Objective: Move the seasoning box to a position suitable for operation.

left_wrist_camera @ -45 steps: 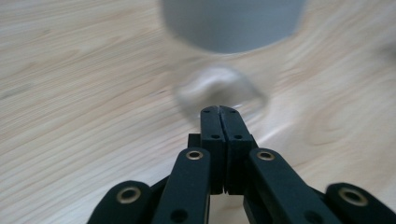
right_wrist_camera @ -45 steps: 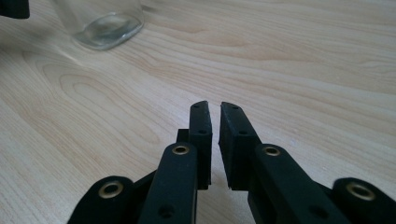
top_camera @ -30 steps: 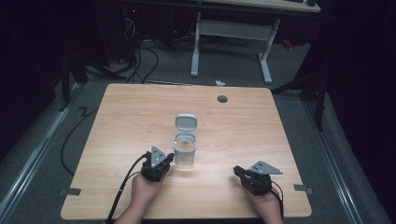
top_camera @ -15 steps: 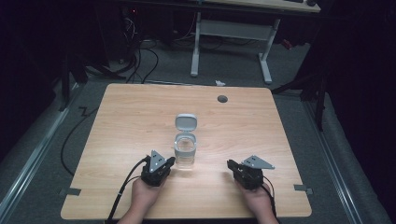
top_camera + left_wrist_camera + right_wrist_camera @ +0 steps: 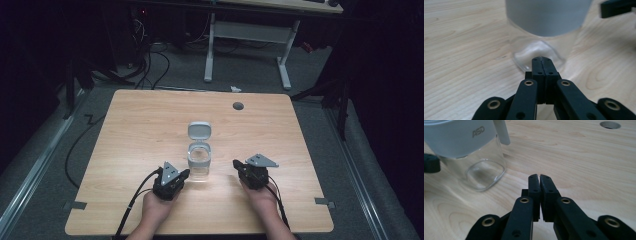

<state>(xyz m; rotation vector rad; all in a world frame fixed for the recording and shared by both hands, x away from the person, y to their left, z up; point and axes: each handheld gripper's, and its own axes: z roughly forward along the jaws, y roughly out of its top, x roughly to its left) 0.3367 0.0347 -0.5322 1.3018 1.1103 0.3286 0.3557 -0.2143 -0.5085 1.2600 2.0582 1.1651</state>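
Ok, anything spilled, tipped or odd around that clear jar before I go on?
Nothing stands out. The clear glass jar with the grey collar stands upright on the wooden table, its grey flip lid open toward the far side; no spill or damage shows. The left gripper and right gripper flank it, both shut and empty.

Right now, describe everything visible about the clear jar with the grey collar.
The jar stands upright near the table's front middle. Its body looks like clear glass or plastic, squarish with rounded corners, and seems empty. A pale grey collar marked ASD rings the top, and its hinged lid is flipped open, pointing to the far side. The shut left tool sits right at its base; actual contact is unclear. The shut right tool stays apart.
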